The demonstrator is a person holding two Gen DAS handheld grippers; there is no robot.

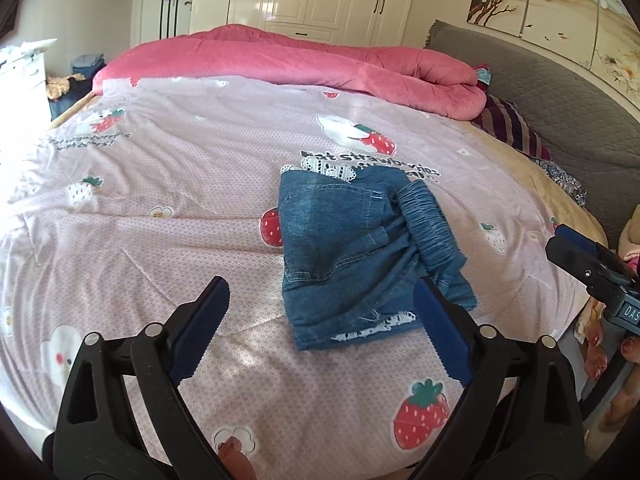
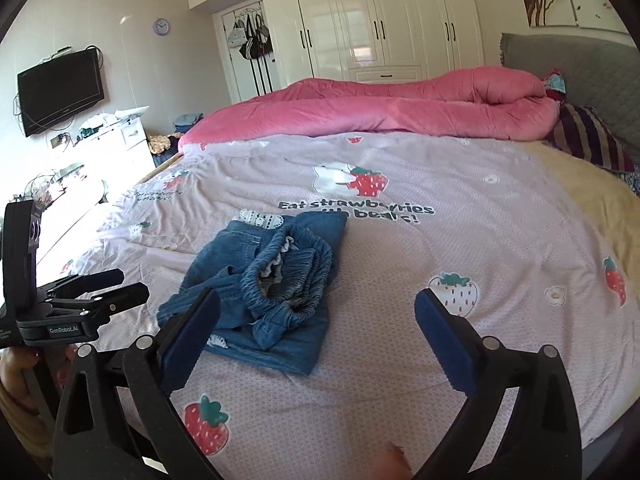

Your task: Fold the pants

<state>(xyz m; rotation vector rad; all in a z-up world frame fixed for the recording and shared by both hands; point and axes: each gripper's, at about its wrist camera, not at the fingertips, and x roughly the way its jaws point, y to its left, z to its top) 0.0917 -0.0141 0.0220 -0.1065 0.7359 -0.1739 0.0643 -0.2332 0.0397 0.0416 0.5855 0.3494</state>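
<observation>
A small pair of blue denim pants (image 1: 352, 248) lies folded into a compact bundle on the pink strawberry bedsheet (image 1: 168, 216), with white lace trim showing at its edges and the elastic waistband on top. It also shows in the right wrist view (image 2: 272, 284). My left gripper (image 1: 322, 308) is open and empty, held just in front of the pants. My right gripper (image 2: 318, 312) is open and empty, just in front and to the right of the pants. Each gripper shows at the edge of the other's view, the right one (image 1: 588, 264) and the left one (image 2: 108, 284).
A rolled pink duvet (image 1: 288, 60) lies across the far side of the bed. A striped pillow (image 1: 508, 124) and grey headboard (image 1: 560, 96) are at the right. White wardrobes (image 2: 380, 20) stand behind; a TV (image 2: 60, 92) and cluttered dresser (image 2: 120, 132) are left.
</observation>
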